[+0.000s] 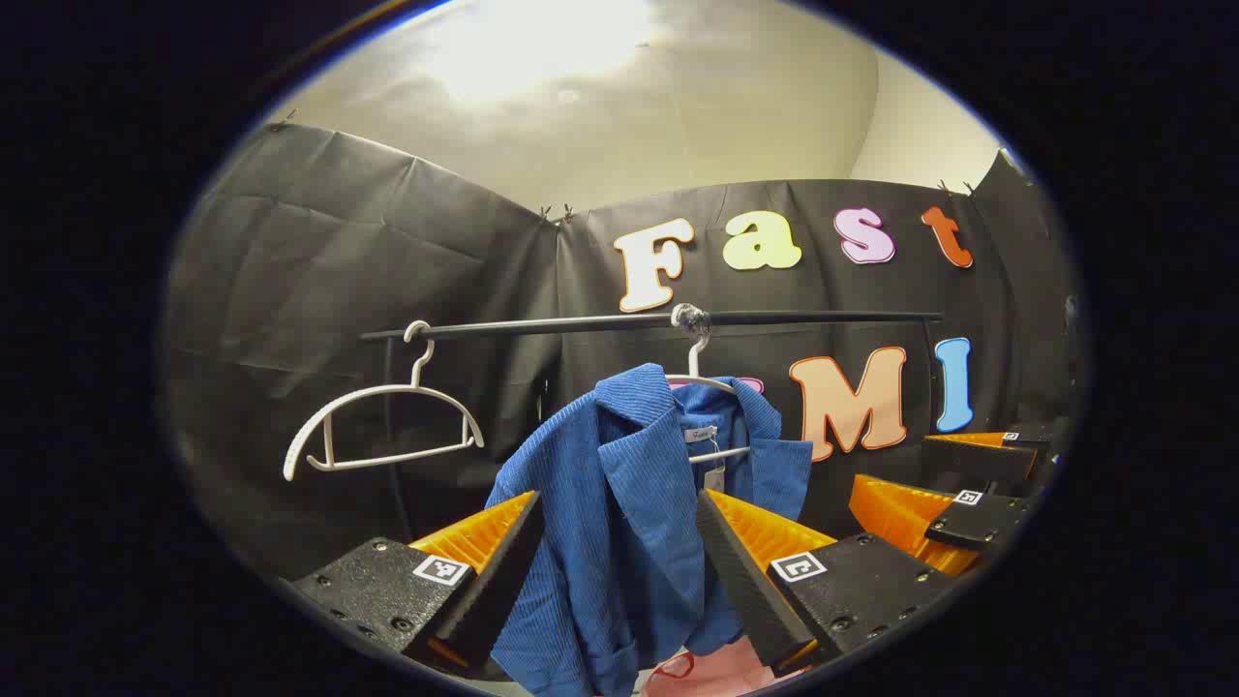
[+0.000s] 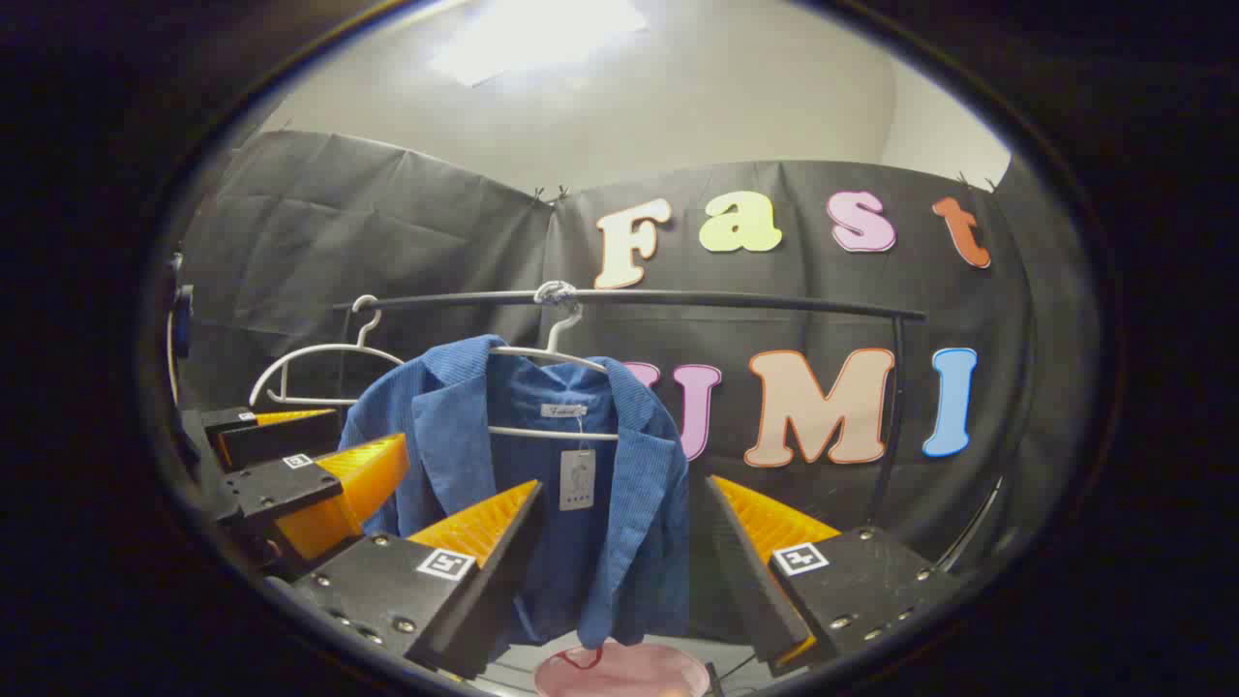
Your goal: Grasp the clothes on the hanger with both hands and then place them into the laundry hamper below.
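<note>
A blue jacket (image 1: 619, 513) is seen at centre frame, hung on a white hanger (image 1: 711, 382) on the rail (image 1: 639, 322). The left gripper (image 1: 619, 571) and right gripper (image 2: 624, 571) are held wide open, nothing grasped. A pink hamper (image 2: 624, 673) is shown below in the right gripper view.

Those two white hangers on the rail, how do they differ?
The left hanger hangs bare, its whole frame showing; the middle hanger carries a blue corduroy jacket with a tag, so little but its hook and bar show. The bare one sits near the rail's end, the loaded one toward its middle. Both are white and hook over that rail.
</note>
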`<action>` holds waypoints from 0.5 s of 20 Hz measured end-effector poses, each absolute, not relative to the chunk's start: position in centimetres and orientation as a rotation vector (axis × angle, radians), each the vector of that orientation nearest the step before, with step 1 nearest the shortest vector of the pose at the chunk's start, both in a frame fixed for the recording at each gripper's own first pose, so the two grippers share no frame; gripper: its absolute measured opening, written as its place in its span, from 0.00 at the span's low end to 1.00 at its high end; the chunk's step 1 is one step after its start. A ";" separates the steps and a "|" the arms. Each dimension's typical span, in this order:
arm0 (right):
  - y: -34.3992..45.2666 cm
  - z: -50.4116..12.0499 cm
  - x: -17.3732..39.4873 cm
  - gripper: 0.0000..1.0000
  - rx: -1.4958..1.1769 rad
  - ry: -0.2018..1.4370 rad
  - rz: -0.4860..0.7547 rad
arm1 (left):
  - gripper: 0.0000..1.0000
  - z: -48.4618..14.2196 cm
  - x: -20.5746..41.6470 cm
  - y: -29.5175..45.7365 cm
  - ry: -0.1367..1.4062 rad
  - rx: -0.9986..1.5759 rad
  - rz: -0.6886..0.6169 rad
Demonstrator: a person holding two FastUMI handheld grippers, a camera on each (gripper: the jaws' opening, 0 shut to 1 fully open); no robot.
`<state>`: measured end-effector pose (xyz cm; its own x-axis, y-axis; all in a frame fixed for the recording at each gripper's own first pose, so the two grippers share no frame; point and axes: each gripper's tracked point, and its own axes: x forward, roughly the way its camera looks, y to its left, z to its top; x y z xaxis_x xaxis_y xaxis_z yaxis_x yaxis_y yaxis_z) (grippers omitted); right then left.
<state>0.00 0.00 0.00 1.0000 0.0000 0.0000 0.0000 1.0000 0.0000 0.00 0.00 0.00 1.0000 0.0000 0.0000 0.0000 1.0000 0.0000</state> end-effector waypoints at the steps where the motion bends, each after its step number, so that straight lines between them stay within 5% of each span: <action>1: 0.0 -0.1 0.1 0.94 0.000 0.001 0.005 | 0.97 0.0 0.1 0.0 0.003 0.001 0.004; 10: -0.1 -0.7 0.6 0.94 -0.016 0.011 0.012 | 0.97 -0.8 0.7 -0.3 0.016 -0.003 0.012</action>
